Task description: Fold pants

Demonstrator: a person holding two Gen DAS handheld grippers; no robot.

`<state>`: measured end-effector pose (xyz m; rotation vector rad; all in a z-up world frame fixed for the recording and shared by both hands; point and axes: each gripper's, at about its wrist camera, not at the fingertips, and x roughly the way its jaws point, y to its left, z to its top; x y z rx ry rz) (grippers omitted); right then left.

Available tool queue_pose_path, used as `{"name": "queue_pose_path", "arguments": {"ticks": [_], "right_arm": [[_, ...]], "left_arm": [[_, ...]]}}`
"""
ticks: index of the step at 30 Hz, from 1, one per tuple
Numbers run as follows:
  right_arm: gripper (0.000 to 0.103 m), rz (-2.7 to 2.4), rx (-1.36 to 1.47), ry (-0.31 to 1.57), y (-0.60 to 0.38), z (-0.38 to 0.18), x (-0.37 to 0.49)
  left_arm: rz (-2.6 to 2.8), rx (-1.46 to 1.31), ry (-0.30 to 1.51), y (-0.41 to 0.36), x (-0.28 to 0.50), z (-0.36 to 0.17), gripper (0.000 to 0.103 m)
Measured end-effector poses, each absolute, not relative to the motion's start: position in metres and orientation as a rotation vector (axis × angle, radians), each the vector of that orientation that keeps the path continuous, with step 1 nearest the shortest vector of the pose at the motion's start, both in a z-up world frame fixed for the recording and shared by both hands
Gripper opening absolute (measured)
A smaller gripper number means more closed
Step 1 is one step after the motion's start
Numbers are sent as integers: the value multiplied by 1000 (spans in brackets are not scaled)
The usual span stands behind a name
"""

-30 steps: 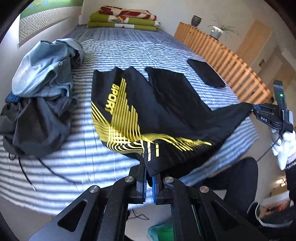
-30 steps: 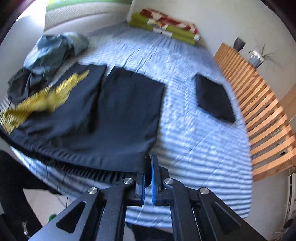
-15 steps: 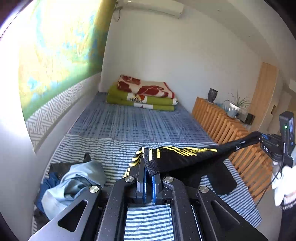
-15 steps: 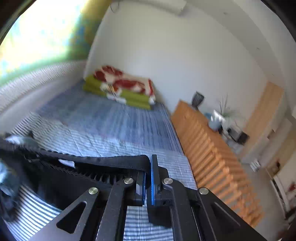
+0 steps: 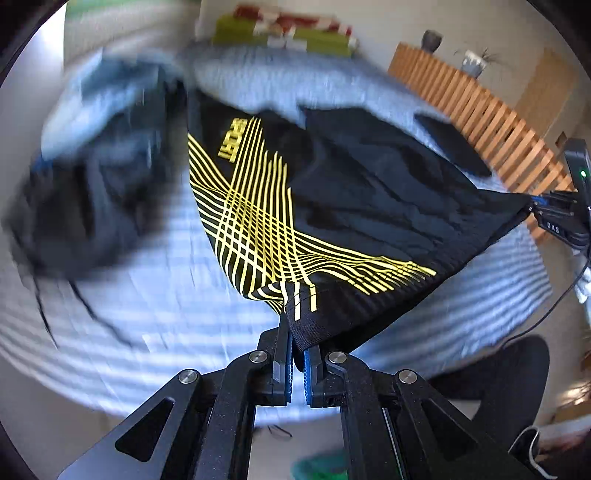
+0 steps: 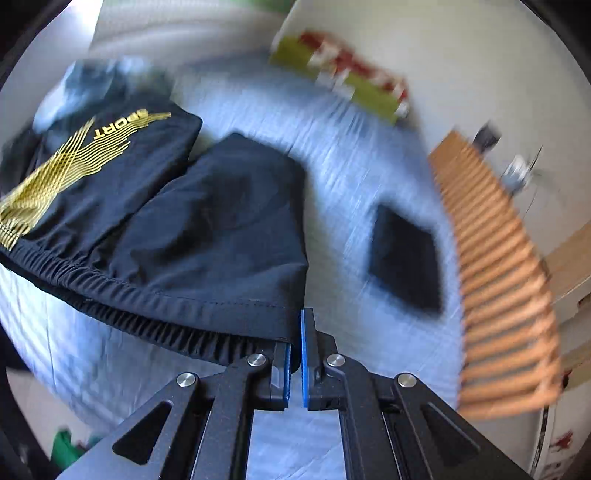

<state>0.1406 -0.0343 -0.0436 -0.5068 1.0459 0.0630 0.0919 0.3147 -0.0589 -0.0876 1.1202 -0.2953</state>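
Black sport shorts (image 5: 354, 206) with yellow line print hang stretched above the striped bed (image 5: 155, 295). My left gripper (image 5: 298, 343) is shut on the waistband corner with the yellow stripes. My right gripper (image 6: 294, 332) is shut on the opposite waistband corner (image 6: 258, 314); the right gripper (image 5: 554, 214) also shows at the right edge of the left wrist view. The legs of the shorts (image 6: 207, 218) trail onto the bed, printed leg on the left. Both views are motion blurred.
A heap of grey and light-blue clothes (image 5: 96, 155) lies left of the shorts. A folded black garment (image 6: 406, 258) rests on the bed's right side by a wooden slatted rail (image 6: 502, 266). Folded blankets (image 5: 288, 33) sit at the far end.
Half a second ago both grippers held the shorts raised high, facing the far wall. Now they have swung down, and the legs of the shorts are landing on the bed.
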Motion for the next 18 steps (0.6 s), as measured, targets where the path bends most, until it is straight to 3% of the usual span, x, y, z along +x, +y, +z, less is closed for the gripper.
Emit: {"name": "queue_pose_path", "arguments": {"ticks": [4, 8, 13, 18], "right_arm": [[3, 78, -506, 1145, -36, -111, 104], [3, 85, -535, 1163, -37, -131, 98], [22, 171, -593, 1168, -36, -126, 79], [22, 255, -489, 1162, -39, -99, 64]], "left_arm": [[-259, -95, 1175, 315, 57, -104, 4], [-277, -73, 1190, 311, 52, -101, 10], [-355, -26, 1210, 315, 34, -78, 20], [-370, -36, 1206, 339, 18, -57, 20]]}}
